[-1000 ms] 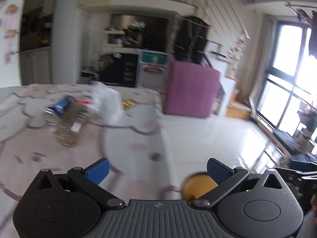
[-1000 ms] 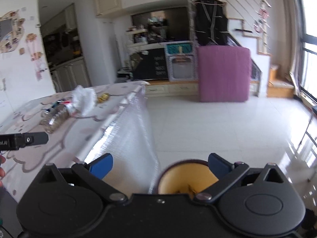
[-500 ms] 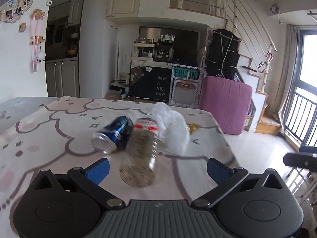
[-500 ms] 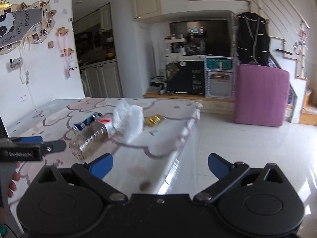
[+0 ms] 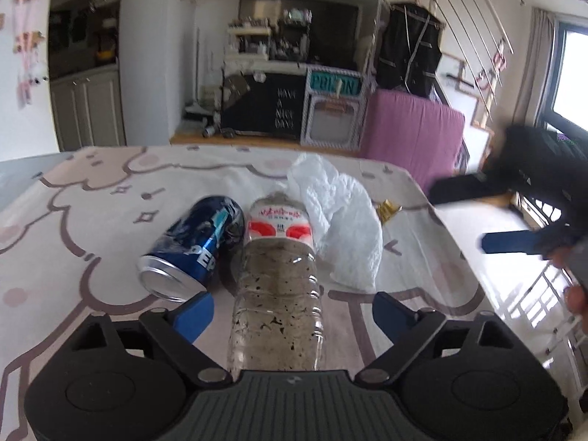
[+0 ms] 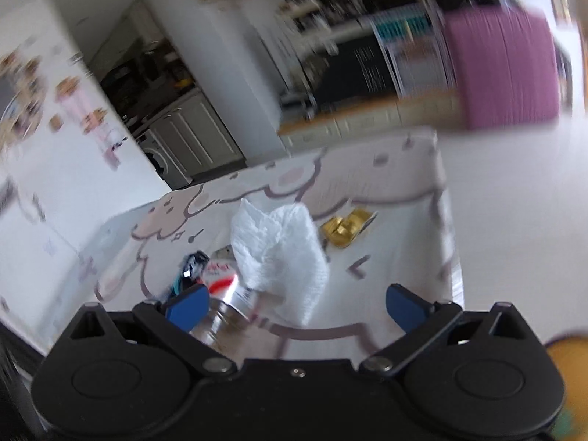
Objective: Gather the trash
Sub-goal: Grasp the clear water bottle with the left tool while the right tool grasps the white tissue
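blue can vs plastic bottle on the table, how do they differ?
The blue can is opaque metal; the plastic bottle is clear with dark specks and a red-and-white label. The bottle is longer than the can. The bottle lies between the closing left gripper jaws, untouched; the can lies outside. Both lie on their sides.

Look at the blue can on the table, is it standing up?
No, the blue can lies on its side on the table, its silver end facing the camera, beside the plastic bottle.
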Motion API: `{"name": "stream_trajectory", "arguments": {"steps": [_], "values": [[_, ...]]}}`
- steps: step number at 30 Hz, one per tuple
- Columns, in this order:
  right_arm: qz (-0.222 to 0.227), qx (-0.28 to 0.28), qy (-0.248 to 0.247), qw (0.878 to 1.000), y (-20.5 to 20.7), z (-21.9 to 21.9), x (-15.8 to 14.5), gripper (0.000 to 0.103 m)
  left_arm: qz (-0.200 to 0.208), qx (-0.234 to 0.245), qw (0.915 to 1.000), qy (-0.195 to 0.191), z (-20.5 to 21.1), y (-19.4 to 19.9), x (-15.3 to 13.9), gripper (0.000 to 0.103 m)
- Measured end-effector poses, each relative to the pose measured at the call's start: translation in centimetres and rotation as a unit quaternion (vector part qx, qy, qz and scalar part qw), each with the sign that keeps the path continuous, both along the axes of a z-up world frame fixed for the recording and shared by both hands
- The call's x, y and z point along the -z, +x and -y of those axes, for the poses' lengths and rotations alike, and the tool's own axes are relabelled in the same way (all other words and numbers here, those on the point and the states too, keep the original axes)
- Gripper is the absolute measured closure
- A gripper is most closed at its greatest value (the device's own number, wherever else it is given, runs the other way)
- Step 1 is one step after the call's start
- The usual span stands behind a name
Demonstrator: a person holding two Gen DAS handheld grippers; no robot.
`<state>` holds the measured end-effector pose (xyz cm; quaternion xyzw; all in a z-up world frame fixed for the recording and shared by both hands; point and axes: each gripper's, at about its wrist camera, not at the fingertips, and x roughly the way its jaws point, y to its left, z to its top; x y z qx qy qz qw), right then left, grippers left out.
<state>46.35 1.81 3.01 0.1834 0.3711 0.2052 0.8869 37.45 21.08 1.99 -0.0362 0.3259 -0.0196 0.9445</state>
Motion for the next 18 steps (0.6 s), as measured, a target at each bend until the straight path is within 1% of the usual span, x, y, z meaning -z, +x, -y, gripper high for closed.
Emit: {"name": "stream_trajectory", "arguments": {"steps": [2,4,6,8,11,14,18], "values": [[-0.047,0.013,0.038,0.998,1.9,-0.8,1.2,0.0,-0.011,0.004,0.9999,0.002,-0.3,0.9,0.3,0.013],[-0.09,0.024,0.069,0.993,3.7,-1.6,2.5,0.0,-0.018,0.007,0.9998,-0.003,-0.5,1.6,0.5,0.014],[-0.119,0.032,0.083,0.989,5.3,-2.6,3.6,0.0,-0.026,0.011,0.9995,-0.012,-0.7,2.4,0.5,0.017],[-0.137,0.037,0.09,0.986,6.6,-3.7,4.5,0.0,-0.033,0.015,0.9992,-0.017,-0.8,3.1,0.7,0.019],[-0.169,0.049,0.113,0.978,8.4,-4.9,5.7,0.0,-0.044,0.018,0.9987,-0.02,-0.9,4.1,0.8,0.023],[-0.182,0.073,0.123,0.973,9.9,-6.0,6.8,0.0,-0.048,0.019,0.9984,-0.022,-1.1,4.8,0.9,0.025],[-0.161,0.083,0.107,0.978,11.4,-7.5,6.6,0.001,-0.055,0.015,0.9982,-0.019,-1.4,5.5,0.9,0.037]]}}
